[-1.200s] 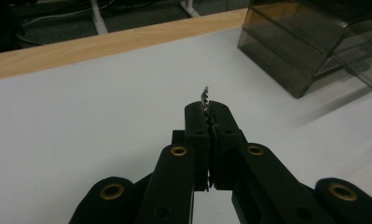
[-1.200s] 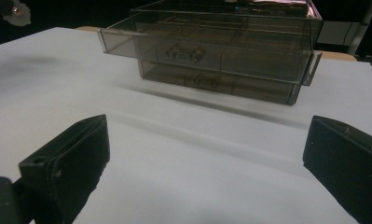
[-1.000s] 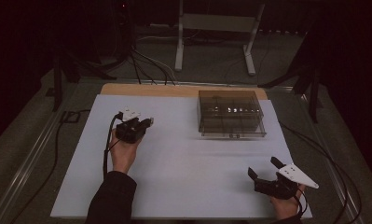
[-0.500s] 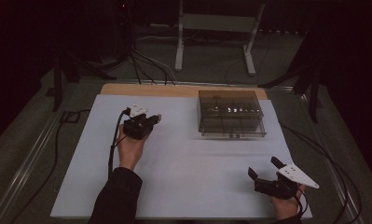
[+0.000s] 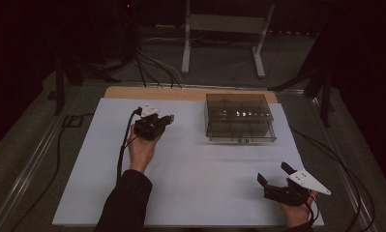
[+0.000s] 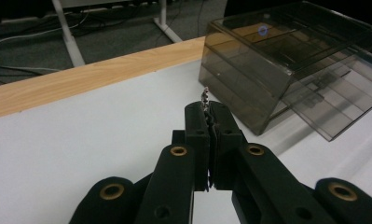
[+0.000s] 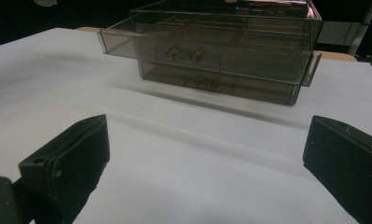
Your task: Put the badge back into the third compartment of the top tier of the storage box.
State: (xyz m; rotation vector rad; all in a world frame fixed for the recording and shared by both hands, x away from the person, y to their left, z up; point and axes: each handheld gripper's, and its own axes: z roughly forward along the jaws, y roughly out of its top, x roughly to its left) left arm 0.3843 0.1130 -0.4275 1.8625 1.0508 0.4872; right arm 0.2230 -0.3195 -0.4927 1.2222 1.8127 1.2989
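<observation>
Left gripper view: left claw (image 6: 207, 109) clenched on tiny metal piece (image 6: 204, 96); right claw (image 5: 274, 176) released.

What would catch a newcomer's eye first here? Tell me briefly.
The smoky clear drawer box at the far right of the white table, its upper drawer pulled slightly out in the right gripper view. Then the left gripper, shut on a tiny shiny thing and pointing toward the box, and the right gripper, open at the near right corner.

smoky drawer box (image 5: 240, 118), white table (image 5: 190, 188), black fingers (image 6: 207, 135)
</observation>
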